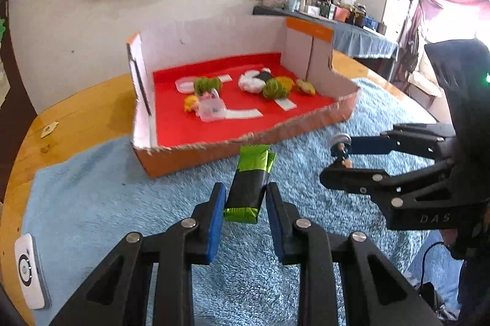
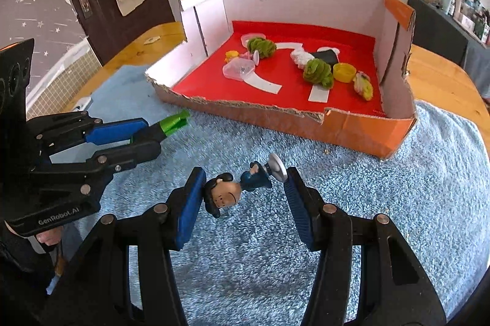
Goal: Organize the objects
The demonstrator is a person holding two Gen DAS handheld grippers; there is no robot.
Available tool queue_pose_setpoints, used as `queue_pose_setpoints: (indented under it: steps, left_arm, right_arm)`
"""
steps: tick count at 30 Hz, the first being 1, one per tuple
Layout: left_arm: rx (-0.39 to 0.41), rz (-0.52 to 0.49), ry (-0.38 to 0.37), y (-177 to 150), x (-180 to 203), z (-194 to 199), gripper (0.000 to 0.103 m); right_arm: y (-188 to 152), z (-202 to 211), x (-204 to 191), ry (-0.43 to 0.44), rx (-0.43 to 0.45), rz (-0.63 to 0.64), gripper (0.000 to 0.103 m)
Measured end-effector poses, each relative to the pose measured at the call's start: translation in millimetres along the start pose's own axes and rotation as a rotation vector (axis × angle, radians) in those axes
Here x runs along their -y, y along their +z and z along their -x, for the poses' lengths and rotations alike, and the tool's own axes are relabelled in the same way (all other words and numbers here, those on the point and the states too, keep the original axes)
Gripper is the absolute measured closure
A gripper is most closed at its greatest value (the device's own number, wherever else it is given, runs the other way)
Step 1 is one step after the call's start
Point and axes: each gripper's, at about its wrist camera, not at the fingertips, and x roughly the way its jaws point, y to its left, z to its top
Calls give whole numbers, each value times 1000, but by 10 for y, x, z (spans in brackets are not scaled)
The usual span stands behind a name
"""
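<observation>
Fingers of the left gripper (image 1: 243, 200) were clamped on a green-and-black packet (image 1: 249, 182), pads pressed to its two long sides near the lower end. Its long axis ran forward along the fingers, the crimped green top pointing at the torn front wall of the box (image 1: 214, 148).

Fingers of the right gripper (image 2: 242, 191) stood wider, clamped end to end on a small figurine (image 2: 235, 188): its dark-haired head lay against the left pad and its round white base against the right pad, so its long axis ran crosswise between them.

Both things hung above the blue towel (image 2: 367, 188) that covered the wooden worktop (image 1: 76, 118), neither resting on it as far as the views showed.

The box stood straight ahead of both grippers, beyond the towel's middle, its low front wall facing them. On its red floor lay green pompoms, a yellow cap, a clear tub and white strips, with bare red along the front. The left gripper looked somewhat nearer the front wall. Judging by this, each carry needed to clear that wall and come down on open red.
</observation>
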Motion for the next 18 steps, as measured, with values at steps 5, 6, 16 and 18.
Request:
queue_pose_setpoints:
  steps: [5,6,16,18]
  left_arm:
    - [43,19,4,93,-27,139,79]
    - [50,23,2,108,-31,162,81]
    - [32,66,30,74,-175,-51,91]
    - [-9,90,31,-25,-231,-168,92]
  right_arm:
    - [41,93,-40,10,24,-1,52]
    - [51,110,-48,12,29,-1,52]
    - [121,138,-25,17,42,-18,52]
    - [95,101,-20,22,29,-16,52]
